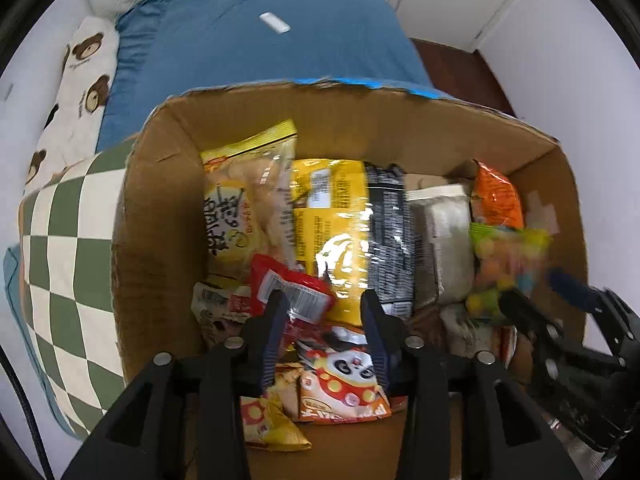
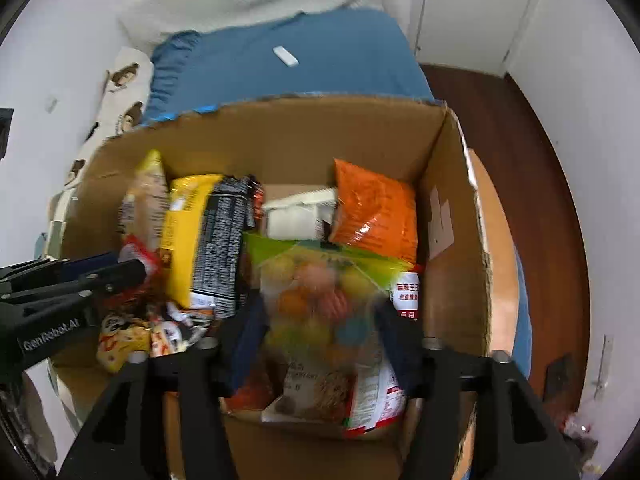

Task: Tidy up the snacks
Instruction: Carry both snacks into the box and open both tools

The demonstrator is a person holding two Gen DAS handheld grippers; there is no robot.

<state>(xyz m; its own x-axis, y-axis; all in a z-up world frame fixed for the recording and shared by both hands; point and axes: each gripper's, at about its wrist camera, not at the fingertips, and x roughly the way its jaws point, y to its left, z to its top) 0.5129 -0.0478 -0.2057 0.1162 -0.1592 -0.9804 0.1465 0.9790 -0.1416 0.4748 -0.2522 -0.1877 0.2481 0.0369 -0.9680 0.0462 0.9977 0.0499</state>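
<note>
Hanging above the box, the right gripper is seen parted around the candy bag, unpressed; the left gripper is parted over the red packet.

The bed's blue sheet carries it all. On it sits the open cardboard box, nearest us. Left of the box lies a green-and-white checkered cushion, with a bear-print pillow behind it. Well beyond the box rests a small white object, alone on the blue.
</note>
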